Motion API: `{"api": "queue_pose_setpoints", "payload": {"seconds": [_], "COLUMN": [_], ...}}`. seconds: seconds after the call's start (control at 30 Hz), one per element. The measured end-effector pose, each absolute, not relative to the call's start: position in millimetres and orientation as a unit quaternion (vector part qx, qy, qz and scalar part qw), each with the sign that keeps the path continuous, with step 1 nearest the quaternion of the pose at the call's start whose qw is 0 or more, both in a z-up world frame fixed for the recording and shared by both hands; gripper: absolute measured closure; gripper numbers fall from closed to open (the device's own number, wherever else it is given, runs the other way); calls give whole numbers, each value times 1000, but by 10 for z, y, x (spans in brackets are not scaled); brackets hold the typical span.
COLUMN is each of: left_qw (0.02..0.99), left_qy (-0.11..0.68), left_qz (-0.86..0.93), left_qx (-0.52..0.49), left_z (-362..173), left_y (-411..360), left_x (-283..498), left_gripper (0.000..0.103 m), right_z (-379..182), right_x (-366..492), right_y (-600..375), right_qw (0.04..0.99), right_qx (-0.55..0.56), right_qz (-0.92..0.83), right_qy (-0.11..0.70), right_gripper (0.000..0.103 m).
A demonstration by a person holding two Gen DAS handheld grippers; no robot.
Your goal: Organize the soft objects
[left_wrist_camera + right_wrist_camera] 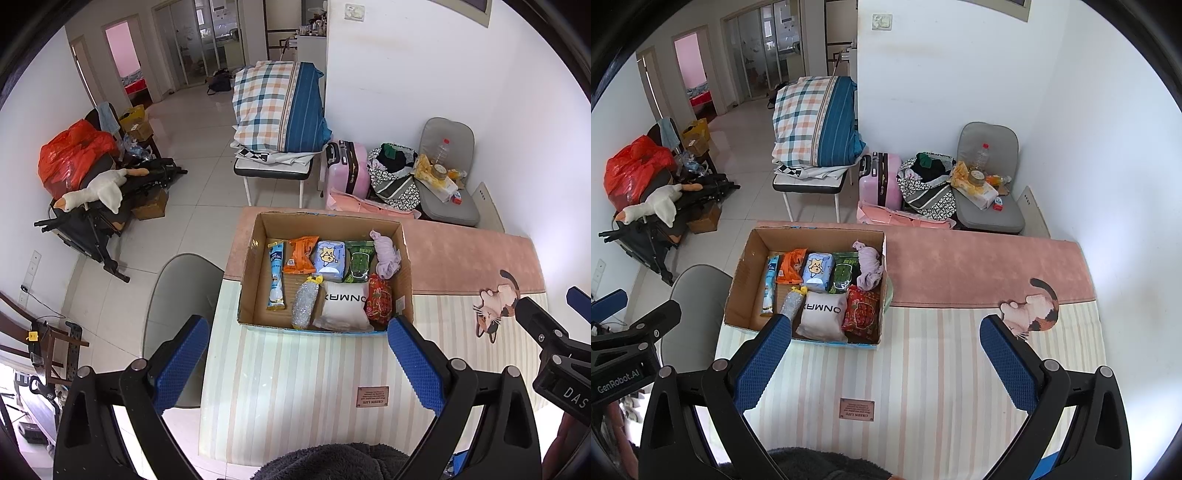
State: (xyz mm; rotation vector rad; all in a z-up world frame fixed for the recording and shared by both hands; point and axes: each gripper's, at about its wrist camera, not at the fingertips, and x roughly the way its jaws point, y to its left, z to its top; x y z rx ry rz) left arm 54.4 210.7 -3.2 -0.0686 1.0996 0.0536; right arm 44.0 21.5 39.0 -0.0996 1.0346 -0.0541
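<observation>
An open cardboard box (404, 258) (742, 273) stands on the table's left part. It holds several soft packs: a white pouch (343, 304) (823, 315), a red pack (378, 301) (862, 310), a lilac cloth (386, 254) (870, 264), a light blue pack (329, 256) (817, 271), a green pack (358, 260), an orange pack (301, 253), a long blue sachet (276, 275) and a silvery pack (304, 304). My left gripper (295, 345) is open and empty, near the box's front edge. My right gripper (886, 347) is open and empty above the striped cloth, right of the box.
The table wears a striped and pink cloth (942, 362) with a cat picture (1032, 310). A grey chair (177, 291) stands left of the table. Behind are a chair with bottle (988, 177), a pink suitcase (881, 181) and bedding on a bench (812, 125).
</observation>
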Motion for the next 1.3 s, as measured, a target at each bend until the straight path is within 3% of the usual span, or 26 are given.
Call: {"api": "queue_pose_setpoints", "payload": {"seconds": [1.3], "left_qw": [853], "left_qy": [520], "left_qz": [27], "left_qx": [-33], "left_z": [-21], "left_y": [2105], "left_x": [528], "left_gripper": [4], "right_z": [389], "right_x": [445], "right_y": [221], "right_qw": [867], "right_qx": [-51], "right_qz": [-23], "right_qy": [495], "right_gripper": [0]}}
